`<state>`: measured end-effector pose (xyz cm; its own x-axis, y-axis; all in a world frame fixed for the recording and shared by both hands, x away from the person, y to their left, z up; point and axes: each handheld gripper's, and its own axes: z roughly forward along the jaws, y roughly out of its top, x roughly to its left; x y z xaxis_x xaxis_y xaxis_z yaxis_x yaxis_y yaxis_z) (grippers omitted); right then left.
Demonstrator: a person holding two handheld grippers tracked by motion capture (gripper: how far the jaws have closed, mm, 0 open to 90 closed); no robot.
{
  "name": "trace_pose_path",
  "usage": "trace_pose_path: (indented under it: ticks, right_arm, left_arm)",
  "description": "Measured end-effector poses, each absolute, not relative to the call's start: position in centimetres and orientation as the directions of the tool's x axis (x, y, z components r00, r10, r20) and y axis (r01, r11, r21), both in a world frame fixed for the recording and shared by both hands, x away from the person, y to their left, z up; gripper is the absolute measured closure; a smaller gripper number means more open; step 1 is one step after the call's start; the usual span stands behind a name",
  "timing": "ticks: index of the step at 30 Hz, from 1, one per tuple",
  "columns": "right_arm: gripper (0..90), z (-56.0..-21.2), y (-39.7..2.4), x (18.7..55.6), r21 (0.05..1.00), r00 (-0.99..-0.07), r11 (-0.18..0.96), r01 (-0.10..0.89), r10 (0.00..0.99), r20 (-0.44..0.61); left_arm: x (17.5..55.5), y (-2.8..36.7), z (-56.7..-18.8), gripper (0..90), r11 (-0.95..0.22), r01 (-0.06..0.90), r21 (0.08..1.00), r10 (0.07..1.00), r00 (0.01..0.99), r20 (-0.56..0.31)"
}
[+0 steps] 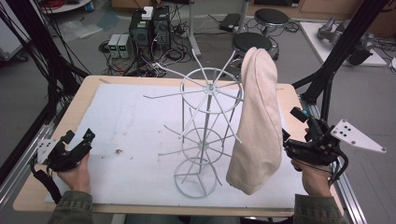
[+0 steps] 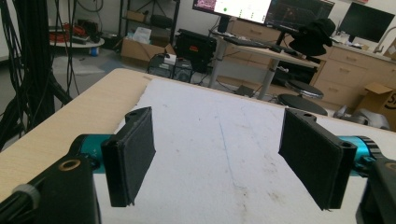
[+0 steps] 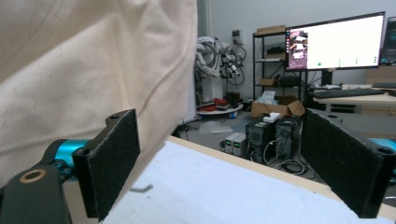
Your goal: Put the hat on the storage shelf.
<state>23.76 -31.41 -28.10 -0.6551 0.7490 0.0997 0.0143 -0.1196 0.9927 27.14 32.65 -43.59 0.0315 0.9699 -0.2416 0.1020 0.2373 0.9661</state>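
Observation:
A white wire rack (image 1: 208, 126) with spreading prongs stands in the middle of the white mat (image 1: 130, 116). A beige cloth bag (image 1: 257, 121) hangs from a prong on its right side, almost down to the mat. My right gripper (image 1: 290, 128) sits just right of the cloth, open. In the right gripper view the cloth (image 3: 93, 70) hangs close beyond the left jaw, and the pads (image 3: 116, 158) do not press on it. My left gripper (image 1: 79, 136) rests at the table's front left, open, with nothing but bare mat (image 2: 210, 116) between its jaws.
The wooden table edge (image 1: 84, 93) runs around the mat. Black frame posts (image 1: 336, 51) stand at the right and dark cables (image 1: 51, 70) hang at the left. Computer cases (image 1: 149, 28) and stools (image 1: 271, 18) sit on the floor behind the table.

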Motion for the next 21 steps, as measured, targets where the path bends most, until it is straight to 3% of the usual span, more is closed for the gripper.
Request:
trace_pose_path:
  ticks: [21]
  right_arm:
    - [11.3, -36.2, -32.3, 22.0, 0.989, -0.599, -0.11, 0.102, 0.786, 0.15]
  left_arm:
    - [27.0, 32.8, -43.6, 26.6, 0.24, 0.099, 0.966, 0.97, 0.026, -0.243]
